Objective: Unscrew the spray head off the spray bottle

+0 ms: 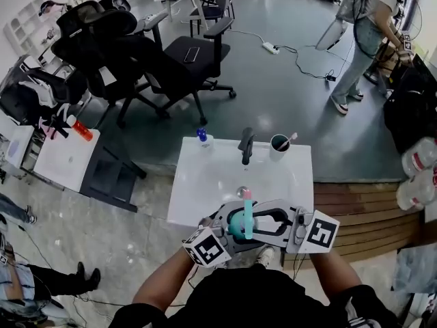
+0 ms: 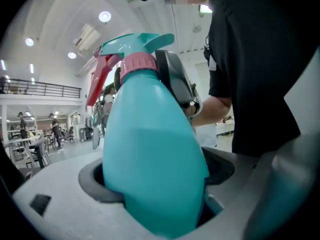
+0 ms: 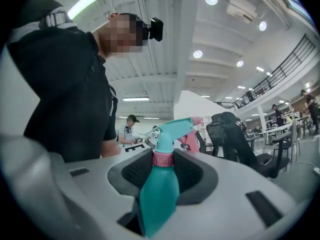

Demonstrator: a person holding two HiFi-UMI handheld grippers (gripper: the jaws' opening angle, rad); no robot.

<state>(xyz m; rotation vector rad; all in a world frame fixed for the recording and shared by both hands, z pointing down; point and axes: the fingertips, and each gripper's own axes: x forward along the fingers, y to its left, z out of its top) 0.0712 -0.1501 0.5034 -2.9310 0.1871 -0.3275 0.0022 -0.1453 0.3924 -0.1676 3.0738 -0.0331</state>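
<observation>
Jaws of the left hand-held gripper [image 2: 160, 171] clamp the teal plastic spray bottle [image 2: 150, 149] by its body, low centre of the head view; the right hand-held gripper [image 3: 162, 166], partly closed, pinches its pink collar [image 3: 162, 159].

The left gripper [image 1: 229, 229] clamps the spray bottle [image 1: 237, 225] body. The right gripper [image 1: 263, 223] faces it, jaws gripping the pink collar [image 3: 162, 159]

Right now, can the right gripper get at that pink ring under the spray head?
Probably yes. In the right gripper view the pink ring sits between the pads of the right gripper, which look pressed against both its sides. The left gripper grips the spray bottle lower down, clear of it.
</observation>
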